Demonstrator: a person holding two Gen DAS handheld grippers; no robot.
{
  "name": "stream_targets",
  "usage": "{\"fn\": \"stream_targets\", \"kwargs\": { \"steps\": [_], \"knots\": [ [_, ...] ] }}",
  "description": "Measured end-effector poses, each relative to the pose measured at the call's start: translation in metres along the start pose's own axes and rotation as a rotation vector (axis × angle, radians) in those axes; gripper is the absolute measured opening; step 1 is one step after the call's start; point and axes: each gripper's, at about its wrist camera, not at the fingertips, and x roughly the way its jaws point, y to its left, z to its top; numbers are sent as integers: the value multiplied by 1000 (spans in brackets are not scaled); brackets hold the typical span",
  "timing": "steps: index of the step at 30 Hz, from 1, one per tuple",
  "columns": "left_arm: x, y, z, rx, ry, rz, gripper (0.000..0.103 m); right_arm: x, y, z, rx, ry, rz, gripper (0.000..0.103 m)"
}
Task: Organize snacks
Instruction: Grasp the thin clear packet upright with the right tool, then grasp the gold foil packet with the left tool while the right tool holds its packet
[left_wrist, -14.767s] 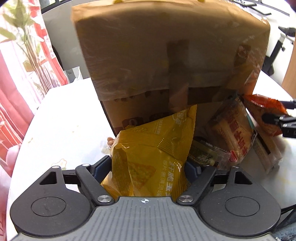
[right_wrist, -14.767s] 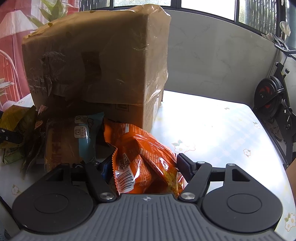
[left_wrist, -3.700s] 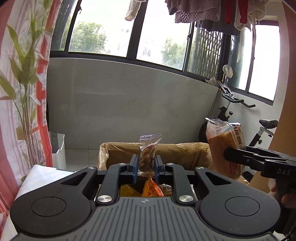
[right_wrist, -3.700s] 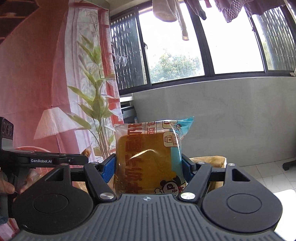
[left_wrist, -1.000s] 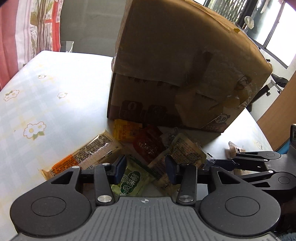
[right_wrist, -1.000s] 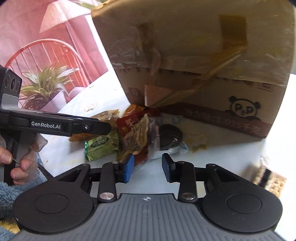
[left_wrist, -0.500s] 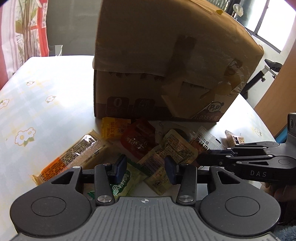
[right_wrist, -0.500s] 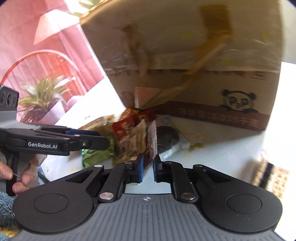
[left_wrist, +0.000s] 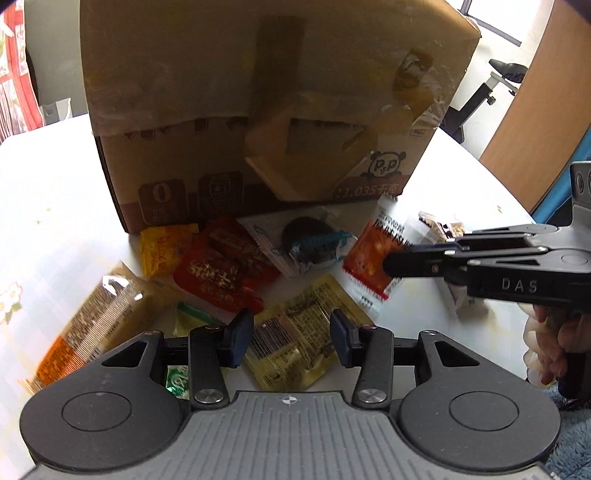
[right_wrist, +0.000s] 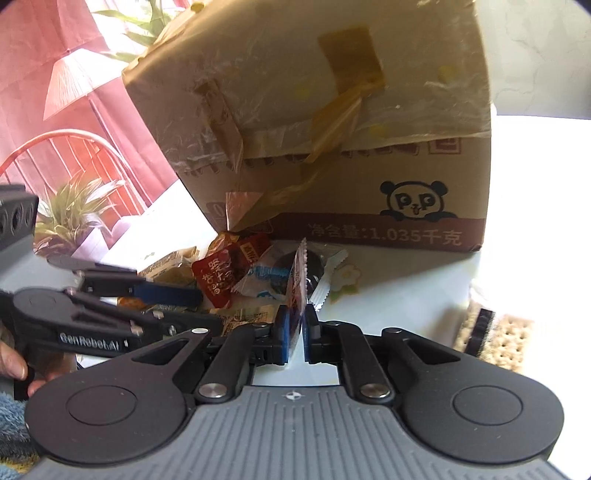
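Pinching a red packet (left_wrist: 371, 254) at two o'clock for boxing, my right gripper (right_wrist: 294, 332) lifts while my left gripper (left_wrist: 291, 334) hangs spread over a yellow packet (left_wrist: 295, 339).

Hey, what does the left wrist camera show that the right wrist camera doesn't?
Only the left wrist view shows the red-and-white packet face-on in the right gripper, plus the exercise bike.

Only the right wrist view shows the potted plant and a cracker pack.

Both show the cardboard box, the red packet and the open left gripper.
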Motion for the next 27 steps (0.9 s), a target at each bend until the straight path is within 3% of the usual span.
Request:
{"fn": "stream_targets", "kwargs": {
  "steps": [11, 14, 27],
  "knots": [
    [2, -16, -12, 34, 0, 38, 48, -14, -4, -5, 20, -61, 4, 6],
    [-2, -18, -16, 26, -2, 45, 39, -17, -5, -7, 25, -73, 9, 6],
    [-11, -11, -20, -18, 40, 126, 40, -19, -10, -12, 46, -83, 31, 6]
  ]
}}
